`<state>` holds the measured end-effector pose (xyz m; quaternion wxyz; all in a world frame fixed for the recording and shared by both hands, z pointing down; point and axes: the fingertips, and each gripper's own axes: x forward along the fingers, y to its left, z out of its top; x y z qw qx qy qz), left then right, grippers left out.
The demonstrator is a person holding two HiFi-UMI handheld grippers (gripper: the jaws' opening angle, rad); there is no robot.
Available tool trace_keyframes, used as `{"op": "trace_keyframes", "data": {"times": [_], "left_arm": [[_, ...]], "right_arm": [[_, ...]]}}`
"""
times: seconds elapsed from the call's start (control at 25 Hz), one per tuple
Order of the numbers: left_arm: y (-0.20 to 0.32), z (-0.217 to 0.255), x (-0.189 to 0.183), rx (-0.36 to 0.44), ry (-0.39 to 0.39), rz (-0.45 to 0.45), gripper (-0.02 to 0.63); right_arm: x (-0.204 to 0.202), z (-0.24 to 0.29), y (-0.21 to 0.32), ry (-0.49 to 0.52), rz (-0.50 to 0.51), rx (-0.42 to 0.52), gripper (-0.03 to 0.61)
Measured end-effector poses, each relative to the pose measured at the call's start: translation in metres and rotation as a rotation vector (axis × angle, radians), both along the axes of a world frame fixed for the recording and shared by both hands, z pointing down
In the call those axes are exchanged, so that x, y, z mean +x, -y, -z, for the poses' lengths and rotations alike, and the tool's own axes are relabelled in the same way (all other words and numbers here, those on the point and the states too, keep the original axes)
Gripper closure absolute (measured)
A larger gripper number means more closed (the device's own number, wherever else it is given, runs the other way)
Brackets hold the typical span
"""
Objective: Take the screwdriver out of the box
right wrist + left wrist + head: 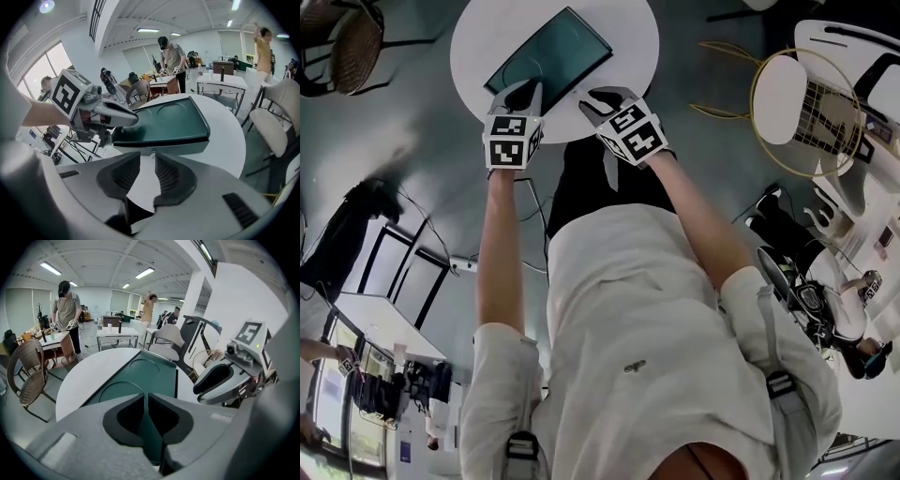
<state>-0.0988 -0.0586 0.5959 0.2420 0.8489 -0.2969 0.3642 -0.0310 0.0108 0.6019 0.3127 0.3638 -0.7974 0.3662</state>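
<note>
Right now the left gripper [523, 94] and the right gripper [598, 97] are both at the near edge of the green box [548, 58] on the round white table [619, 28]. The lid is down and no view shows the screwdriver, so the best guess is that it's inside. The step in hand looks like opening the box; extraction not started.

Jaws:
- Left: pressed almost together. Only a thin slit, with the box's green showing through it and nothing visibly pinched. The tip is over the near left corner of the lid; touching or just above, can't tell.
- Right: spread and empty. Bare tabletop shows under the gap and the box's pale front wall is just ahead. A small metal clasp [152, 153] sits on that wall, roughly in line with the gap.

How to do it well (judgement):
- Brace first. The box looks flat and light and the table smooth, so it will likely skate if the right gripper pushes on the front wall unbraced. The left gripper can pin the corner while the clasp is freed.
- Bring the right jaws square onto the clasp and work it with one fingertip, not a wide grab.
- Once it is free, move the left gripper off the lid onto the body, or the lid can't rise.
- The hinge side isn't visible. Assume the far edge and lift slowly.
</note>
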Motion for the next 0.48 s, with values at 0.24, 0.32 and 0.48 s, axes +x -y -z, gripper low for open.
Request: {"op": "trace_keyframes", "data": {"times": [0.24,0.32,0.48], "left_arm": [[-0.004,-0.007,0.003,-0.009,0.029,-0.048,0.561],[-0.003,-0.008,0.002,-0.009,0.039,-0.055,0.561],[-0.003,-0.011,0.004,-0.007,0.058,-0.077,0.561]], "right_arm": [[0.001,-0.019,-0.003,-0.029,0.002,-0.035,0.472],[-0.001,-0.024,-0.002,-0.038,0.003,-0.041,0.472],[-0.001,-0.035,0.001,-0.051,0.009,-0.046,0.47]]}}
